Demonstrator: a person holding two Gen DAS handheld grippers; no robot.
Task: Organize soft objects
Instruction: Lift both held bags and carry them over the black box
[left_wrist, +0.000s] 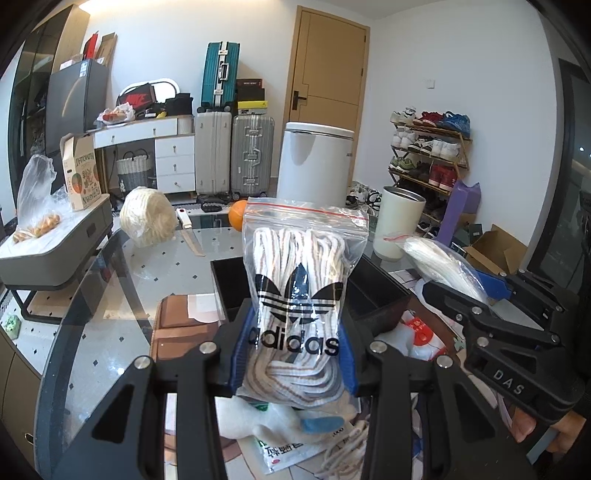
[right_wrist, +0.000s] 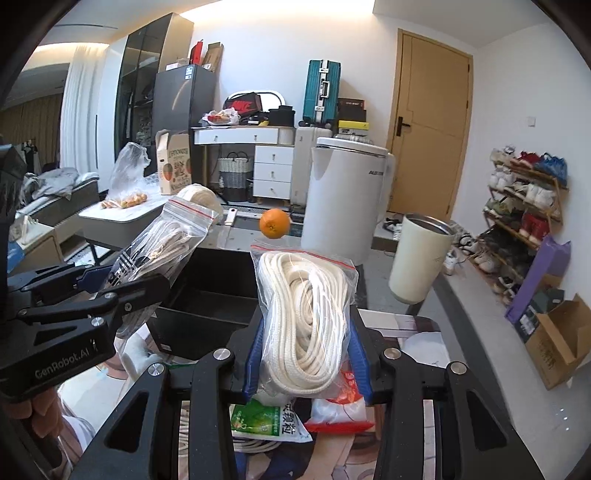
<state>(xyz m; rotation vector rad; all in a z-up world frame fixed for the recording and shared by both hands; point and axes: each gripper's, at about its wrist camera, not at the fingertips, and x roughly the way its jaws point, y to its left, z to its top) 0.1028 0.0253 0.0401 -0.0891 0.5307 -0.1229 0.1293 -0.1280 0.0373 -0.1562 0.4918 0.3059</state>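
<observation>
- Bags of soft cord are the job: each gripper carries one above a black bin (left_wrist: 373, 295), and more packets lie heaped on the glass table (left_wrist: 110, 295) below.
- Left gripper (left_wrist: 293, 350) is clamped on the Adidas bag (left_wrist: 301, 280), a zip bag of striped laces, upright between blue pads.
- Right gripper (right_wrist: 304, 350) is clamped on the rope bag (right_wrist: 306, 314), a zip bag of white rope, also upright, just in front of the bin.
- Risk, as a judgement: both bags are slick plastic pinched low down, with most of the bulk above the pads. A quick tilt could let either one slide out or flop sideways and miss the bin.
- Risk: the two grippers sit close side by side. If both go for the bin at once, a bag could brush the other tool or catch on the bin wall.
- Risk: the cup (right_wrist: 421, 258) stands just right of the bin; a wide swing of the right gripper could knock it over.
- Around: a white can (right_wrist: 347, 199) stands behind the bin, a yarn ball (left_wrist: 147, 218) far left on the table, an orange (right_wrist: 274, 223) at the far edge, and a knife (left_wrist: 190, 230) beside it.
- In the way: nothing lies across the bin's open top, as far as both views show; its floor is too dark to read.
</observation>
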